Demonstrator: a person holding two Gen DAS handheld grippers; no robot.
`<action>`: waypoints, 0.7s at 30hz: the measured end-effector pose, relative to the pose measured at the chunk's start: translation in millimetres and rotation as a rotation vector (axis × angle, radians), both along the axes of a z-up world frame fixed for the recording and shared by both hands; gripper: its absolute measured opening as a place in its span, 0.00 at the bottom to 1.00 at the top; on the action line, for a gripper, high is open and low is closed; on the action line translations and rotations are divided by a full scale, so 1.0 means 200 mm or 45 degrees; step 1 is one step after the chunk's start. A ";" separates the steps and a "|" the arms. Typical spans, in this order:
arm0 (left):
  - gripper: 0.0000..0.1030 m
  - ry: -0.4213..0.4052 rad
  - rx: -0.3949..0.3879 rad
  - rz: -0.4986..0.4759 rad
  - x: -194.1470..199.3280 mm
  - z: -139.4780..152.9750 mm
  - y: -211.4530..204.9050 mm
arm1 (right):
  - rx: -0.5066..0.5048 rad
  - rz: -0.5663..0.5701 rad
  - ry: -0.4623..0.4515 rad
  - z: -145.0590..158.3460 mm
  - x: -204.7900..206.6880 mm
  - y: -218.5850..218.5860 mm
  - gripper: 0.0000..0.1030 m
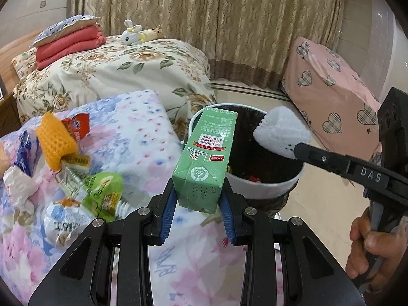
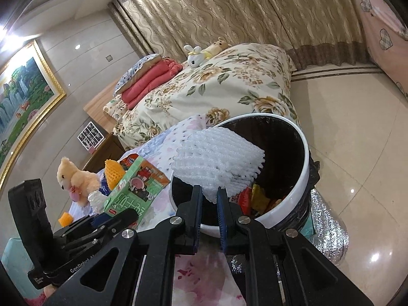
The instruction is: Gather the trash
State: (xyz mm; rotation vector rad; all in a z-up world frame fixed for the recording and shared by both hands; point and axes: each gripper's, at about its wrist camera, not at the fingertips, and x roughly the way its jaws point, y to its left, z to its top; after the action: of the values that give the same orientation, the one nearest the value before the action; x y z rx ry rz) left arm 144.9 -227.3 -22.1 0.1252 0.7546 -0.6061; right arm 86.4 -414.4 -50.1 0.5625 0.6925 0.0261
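Note:
My left gripper is shut on a green drink carton, held tilted just short of the near rim of the white trash bin. The bin has a black liner and wrappers at its bottom. My right gripper is shut on a white foam fruit net, which hangs over the mouth of the bin. The left wrist view shows that net above the liner. More trash lies on the floral sheet at left: a yellow foam net, a green pouch and crumpled wrappers.
A bed with a floral quilt stands behind the bin, with folded red bedding and plush toys on it. A pink heart-print cover is at the right. A teddy bear sits on the sheet. Silver foil lies beside the bin on the tiled floor.

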 end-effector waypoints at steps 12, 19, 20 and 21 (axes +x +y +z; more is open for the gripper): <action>0.31 -0.006 0.027 -0.039 0.07 0.02 -0.15 | 0.013 -0.012 0.039 -0.03 0.05 -0.07 0.11; 0.31 0.004 0.042 -0.047 0.11 0.00 -0.21 | 0.025 -0.017 0.056 -0.04 0.08 -0.10 0.11; 0.31 0.003 0.047 -0.048 0.11 0.00 -0.22 | 0.019 -0.017 0.059 -0.04 0.08 -0.11 0.11; 0.31 0.003 0.051 -0.049 0.11 0.00 -0.23 | 0.021 -0.017 0.060 -0.04 0.08 -0.11 0.11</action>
State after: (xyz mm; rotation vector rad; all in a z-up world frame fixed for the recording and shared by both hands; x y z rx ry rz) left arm 167.7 -273.1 -23.1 0.1766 0.7682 -0.6278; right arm 103.2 -436.0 -59.0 0.5847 0.7350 0.0059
